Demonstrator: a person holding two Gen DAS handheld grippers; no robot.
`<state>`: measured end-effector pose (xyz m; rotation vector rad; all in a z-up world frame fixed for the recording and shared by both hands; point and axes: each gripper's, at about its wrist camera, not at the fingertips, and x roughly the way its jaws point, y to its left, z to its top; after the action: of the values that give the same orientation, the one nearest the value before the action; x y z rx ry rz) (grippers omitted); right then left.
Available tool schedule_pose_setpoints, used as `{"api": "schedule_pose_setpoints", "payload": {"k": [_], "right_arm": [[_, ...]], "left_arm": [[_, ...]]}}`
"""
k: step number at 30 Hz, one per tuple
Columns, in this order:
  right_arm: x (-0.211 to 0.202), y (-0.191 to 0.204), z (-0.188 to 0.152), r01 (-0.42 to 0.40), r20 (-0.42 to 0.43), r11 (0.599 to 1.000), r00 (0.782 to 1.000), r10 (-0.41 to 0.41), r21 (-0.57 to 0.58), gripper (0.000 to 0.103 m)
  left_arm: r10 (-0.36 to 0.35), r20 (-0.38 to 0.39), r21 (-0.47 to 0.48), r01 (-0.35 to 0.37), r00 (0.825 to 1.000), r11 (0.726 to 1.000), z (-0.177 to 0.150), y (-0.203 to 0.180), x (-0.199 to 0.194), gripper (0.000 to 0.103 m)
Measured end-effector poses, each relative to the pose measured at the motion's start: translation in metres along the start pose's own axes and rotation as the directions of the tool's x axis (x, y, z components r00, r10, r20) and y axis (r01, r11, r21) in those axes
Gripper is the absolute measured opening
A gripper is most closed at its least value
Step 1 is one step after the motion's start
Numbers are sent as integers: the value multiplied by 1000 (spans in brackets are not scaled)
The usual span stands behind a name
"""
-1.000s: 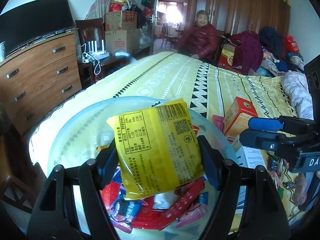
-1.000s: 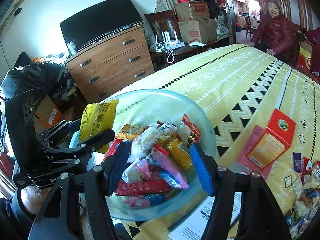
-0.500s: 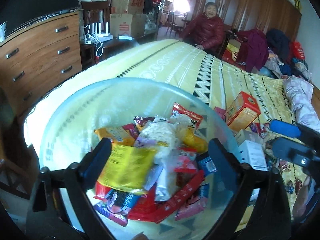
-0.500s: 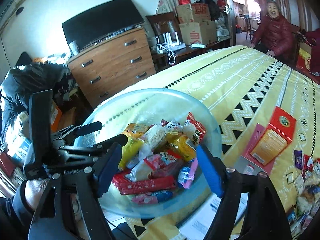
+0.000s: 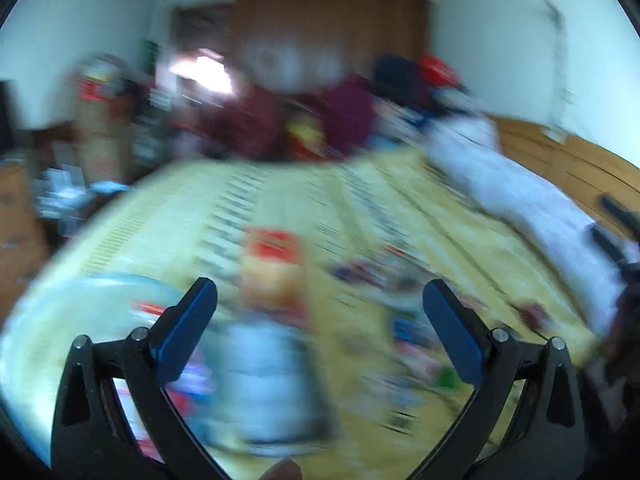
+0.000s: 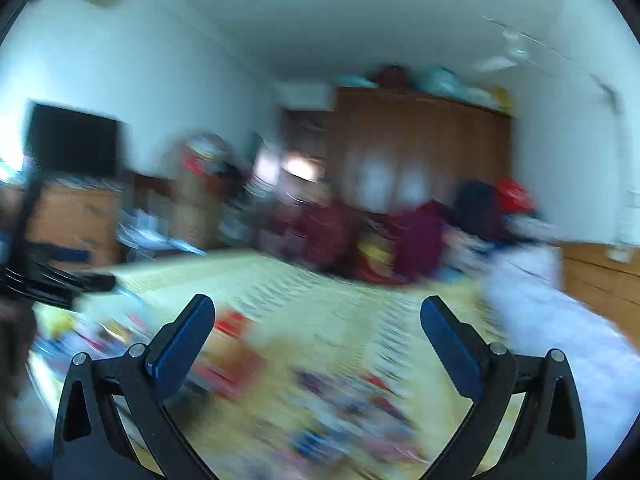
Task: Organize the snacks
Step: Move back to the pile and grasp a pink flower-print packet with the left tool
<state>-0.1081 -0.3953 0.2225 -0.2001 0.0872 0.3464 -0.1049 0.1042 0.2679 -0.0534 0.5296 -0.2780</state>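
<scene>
Both views are smeared by fast motion. My left gripper [image 5: 319,286] hangs over the yellow bedspread [image 5: 280,200], jaws wide and still opening, nothing between them. The clear bowl [image 5: 120,278] of snack packets sits at its lower left. An orange-red box [image 5: 272,268] and a white box [image 5: 264,376] lie ahead, with loose snack packets [image 5: 420,360] to the right. My right gripper [image 6: 317,302] is also opening and empty, above the scattered snack packets [image 6: 352,412]. In the right wrist view the bowl [image 6: 104,320] and the red box [image 6: 228,344] lie to the left.
A person in a dark red coat [image 5: 248,124] sits beyond the bed's far end. A white quilt [image 5: 520,192] lies along the bed's right side. A wooden dresser [image 6: 72,216] with a television [image 6: 72,144] stands on the left, a wardrobe [image 6: 420,140] at the back.
The left gripper let the yellow packet drop into the bowl. Both grippers opened wide and swung right, away from the bowl toward the loose snacks on the bed.
</scene>
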Motion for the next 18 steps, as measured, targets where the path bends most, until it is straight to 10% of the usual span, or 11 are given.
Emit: {"api": "schedule_pose_setpoints", "payload": {"k": [5,10,18], "right_arm": [[5,-60,-95,36,-353,995,936,0,95,103],[-1,-92,-175,82,-500,960,863,67,269,103],[18,-120,-222,72,-549,922,819,163,381,103]], "left_arm": [[-165,-313,-51,157,935,986,-42,-51,104,103],[-270,-534,-286,129,801,950,-100,-50,213,71],[-192,-554,-243,64,810,968,-109,-77,262,55]]}}
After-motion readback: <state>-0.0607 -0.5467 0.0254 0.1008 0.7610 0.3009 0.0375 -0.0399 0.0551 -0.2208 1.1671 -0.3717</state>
